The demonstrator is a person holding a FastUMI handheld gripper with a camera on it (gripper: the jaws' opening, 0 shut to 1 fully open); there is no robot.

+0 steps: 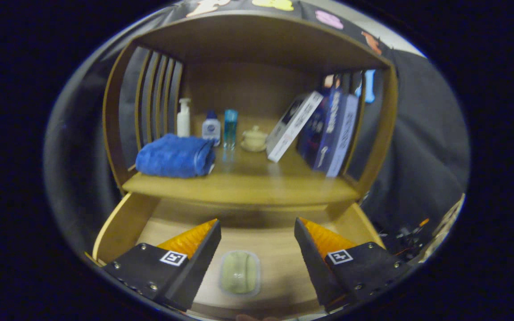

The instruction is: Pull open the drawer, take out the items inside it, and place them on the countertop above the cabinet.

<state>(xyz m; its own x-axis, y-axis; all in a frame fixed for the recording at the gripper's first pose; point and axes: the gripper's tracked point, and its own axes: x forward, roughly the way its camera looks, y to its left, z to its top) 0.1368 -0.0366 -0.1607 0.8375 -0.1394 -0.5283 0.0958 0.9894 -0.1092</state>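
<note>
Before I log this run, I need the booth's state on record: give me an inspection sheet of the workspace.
Surface: wooden countertop above the open drawer.
Job's things: pale green packet flat on the drawer floor, between the fingers.
Clutter: rolled blue towel, pump bottle, small white bottle, blue bottle, lidded cream cup, leaning books.
Grippers: gripper open over the drawer, touching nothing.
Cables: tangled wires beside the cabinet.
Surroundings: black cloth wall.
</note>
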